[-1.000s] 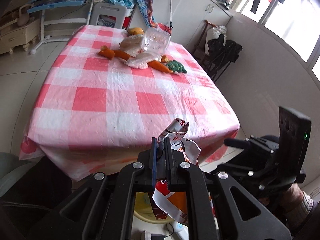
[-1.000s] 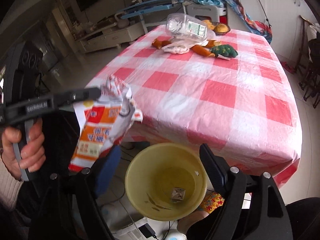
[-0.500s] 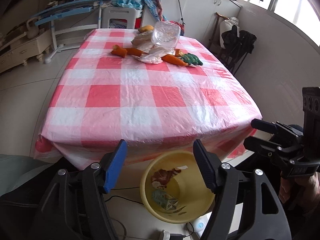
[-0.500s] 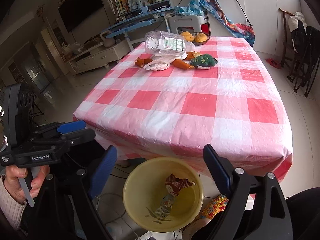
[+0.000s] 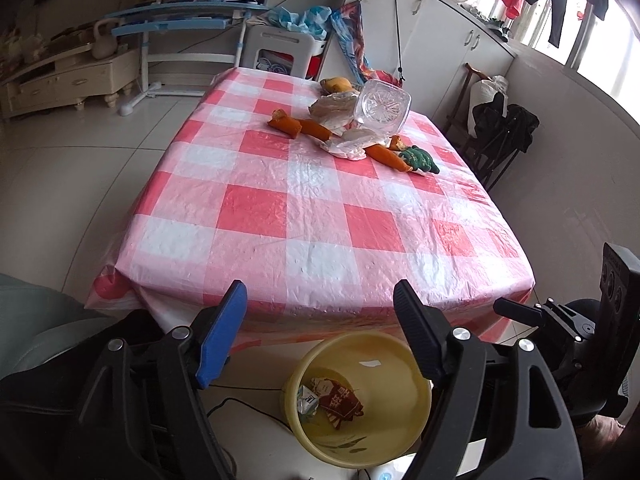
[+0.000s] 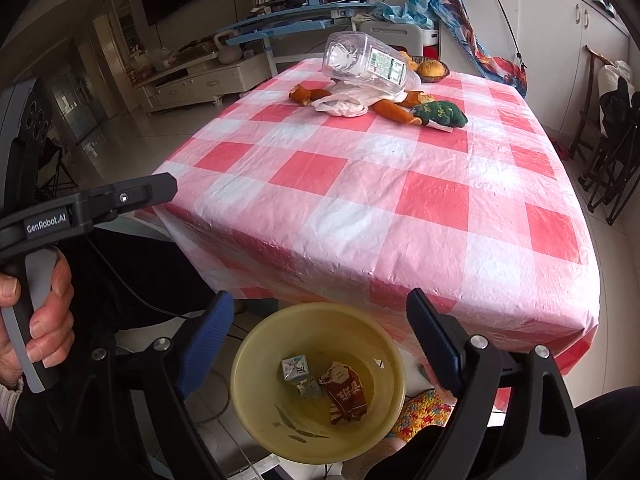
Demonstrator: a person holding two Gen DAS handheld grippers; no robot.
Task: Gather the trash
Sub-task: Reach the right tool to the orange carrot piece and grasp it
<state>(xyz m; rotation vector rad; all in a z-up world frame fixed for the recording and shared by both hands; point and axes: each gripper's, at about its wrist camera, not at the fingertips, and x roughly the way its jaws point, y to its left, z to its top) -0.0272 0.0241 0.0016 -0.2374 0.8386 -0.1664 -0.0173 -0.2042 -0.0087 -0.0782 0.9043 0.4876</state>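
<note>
A yellow bin [image 5: 394, 376] [image 6: 260, 380] stands on the floor at the near edge of the table. In it lie a crumpled red-and-white wrapper [image 5: 340, 398] [image 6: 346, 394] and a small carton [image 5: 307, 399] [image 6: 294, 368]. My left gripper [image 5: 319, 286] hangs above the bin, its jaws opening with nothing between them. Beside it, my right gripper [image 6: 320, 294] stands open and empty over the same bin. At the table's far end lie a clear plastic bottle [image 5: 382, 108] [image 6: 368, 62], a white plastic bag [image 5: 350, 144] [image 6: 344, 102], orange pieces [image 5: 286, 124] and a green item [image 5: 420, 159] [image 6: 440, 114].
The table wears a red-and-white checked cloth [image 5: 256, 208] [image 6: 360, 184]. A fruit bowl [image 6: 430, 70] sits at its far edge. Dark folding chairs [image 5: 500, 136] stand to the right, a blue desk [image 5: 180, 20] and white stool behind. Cables run on the floor by the bin.
A second ago my left gripper was shut on the red-and-white wrapper above the bin. Its jaws have opened and the wrapper now lies in the bin.
</note>
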